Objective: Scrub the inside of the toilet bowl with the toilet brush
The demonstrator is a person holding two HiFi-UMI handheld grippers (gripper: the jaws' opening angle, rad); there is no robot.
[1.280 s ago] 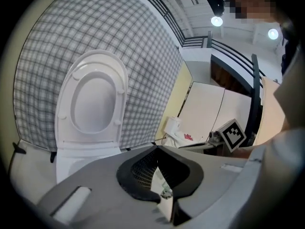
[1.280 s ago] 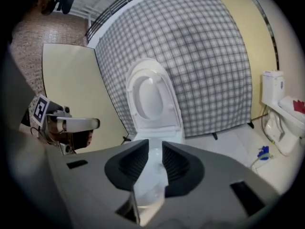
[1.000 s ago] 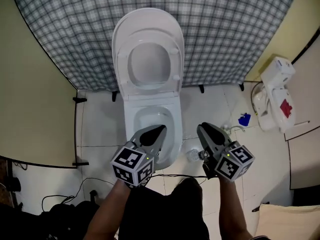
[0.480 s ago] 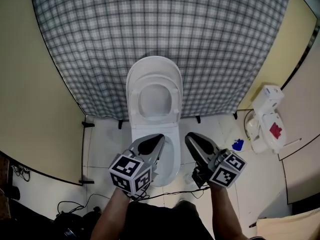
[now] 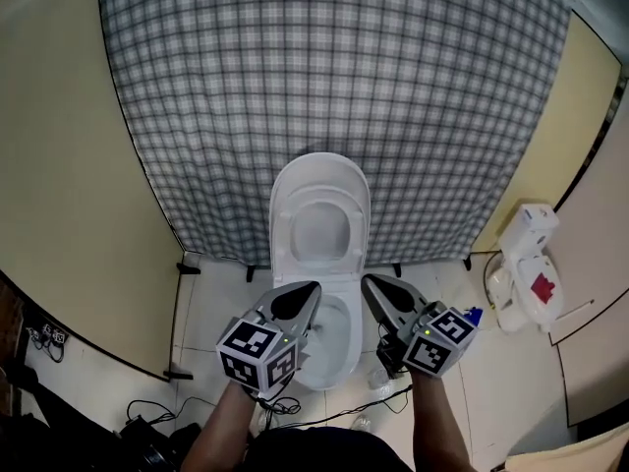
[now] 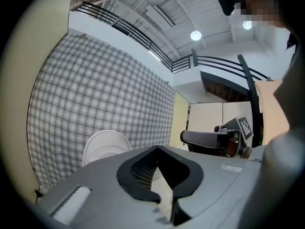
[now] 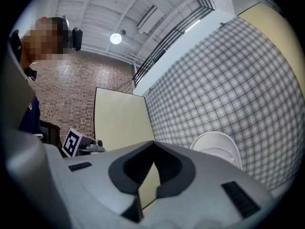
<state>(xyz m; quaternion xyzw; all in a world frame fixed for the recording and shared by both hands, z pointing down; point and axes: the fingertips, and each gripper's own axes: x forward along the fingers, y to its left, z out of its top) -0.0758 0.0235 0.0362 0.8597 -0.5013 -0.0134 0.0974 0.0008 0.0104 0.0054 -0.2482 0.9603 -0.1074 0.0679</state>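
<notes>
Both grippers are raised higher than a second ago, and the bowl (image 5: 334, 321) is now seen smaller and lower in the head view, with more of the checked curtain (image 5: 324, 77) shown above it. The bowl is set on the tiled floor (image 5: 216, 293), below and between the two gripper tips, with its lid (image 5: 320, 214) raised against the curtain. The left gripper (image 5: 310, 293) is held level at the bowl's left side, its jaws pressed together with nothing between them. The right gripper (image 5: 373, 288) is held near it at the right side; its jaws have just been closed, and nothing is gripped. A white unit (image 5: 526, 264) and a small blue thing (image 5: 475, 315) are seen on the floor to the right, and cables (image 5: 147, 421) at lower left.
</notes>
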